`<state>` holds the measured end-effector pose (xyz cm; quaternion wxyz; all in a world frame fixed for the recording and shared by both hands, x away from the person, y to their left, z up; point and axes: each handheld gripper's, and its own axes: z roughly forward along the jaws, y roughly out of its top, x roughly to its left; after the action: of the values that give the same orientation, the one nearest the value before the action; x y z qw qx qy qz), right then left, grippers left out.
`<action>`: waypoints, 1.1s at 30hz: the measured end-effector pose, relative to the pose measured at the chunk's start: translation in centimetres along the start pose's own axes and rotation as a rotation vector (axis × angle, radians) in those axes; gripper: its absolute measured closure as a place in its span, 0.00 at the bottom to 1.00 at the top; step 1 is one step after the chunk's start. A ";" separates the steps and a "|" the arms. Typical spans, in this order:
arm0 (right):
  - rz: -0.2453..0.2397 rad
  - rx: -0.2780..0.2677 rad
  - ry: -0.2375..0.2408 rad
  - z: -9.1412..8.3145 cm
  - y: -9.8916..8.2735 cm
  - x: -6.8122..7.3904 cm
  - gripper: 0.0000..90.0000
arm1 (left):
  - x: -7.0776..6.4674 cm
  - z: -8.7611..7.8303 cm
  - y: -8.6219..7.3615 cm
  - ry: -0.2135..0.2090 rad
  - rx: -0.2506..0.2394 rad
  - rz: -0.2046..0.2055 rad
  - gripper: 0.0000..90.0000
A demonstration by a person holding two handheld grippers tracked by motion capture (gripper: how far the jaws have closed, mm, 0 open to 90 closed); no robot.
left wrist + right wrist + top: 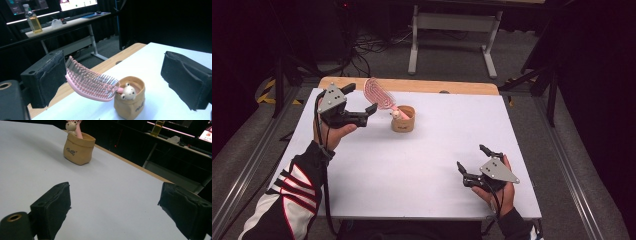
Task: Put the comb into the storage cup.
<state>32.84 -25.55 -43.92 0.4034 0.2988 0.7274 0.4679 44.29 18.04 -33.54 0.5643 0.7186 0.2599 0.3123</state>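
Left gripper (362, 100): you hold it raised beside the brush head, jaws spread wide and empty — in the left gripper view the brush sits between the two black pads without touching either.

Right gripper (472, 161): resting low at the near right of the white table top (422, 160), jaws parted, nothing between them, well apart from the pot.

Pink paddle hairbrush with rows of bristles (87, 82): stands handle-down in the small tan kraft-paper pot (130, 105), head tilted out toward the far left edge of the table. A small cream bear-head figure (128, 92) sits at the pot's rim, against the handle; whether it is part of the handle or a separate piece, the views are too soft to settle.

Pot position: far centre-left of the table, upright, just beside your left gripper.

Step in hand: judged as approach to the brush head — no grip yet made.

Next move calls for: close the left jaws on the brush head's edges, then lift straight along the handle; the light pot may tip or ride up, so steady it with your right gripper.
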 end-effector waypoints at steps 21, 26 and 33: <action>-0.003 -0.013 -0.007 -0.3 0.3 0.0 0.12 | -2.4 -1.2 0.0 -0.041 -0.016 0.078 0.09; -0.001 -0.015 -0.007 -0.3 0.3 0.0 0.12 | -2.8 -1.6 -0.1 -0.059 -0.013 0.097 0.08; -0.005 -0.020 -0.012 -0.4 0.5 0.1 0.12 | -3.3 -2.0 -0.4 -0.080 -0.011 0.110 0.08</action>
<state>32.45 -25.45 -43.44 0.4121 0.2955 0.7209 0.4724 40.63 17.03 -34.14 0.5601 0.7407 0.1957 0.3151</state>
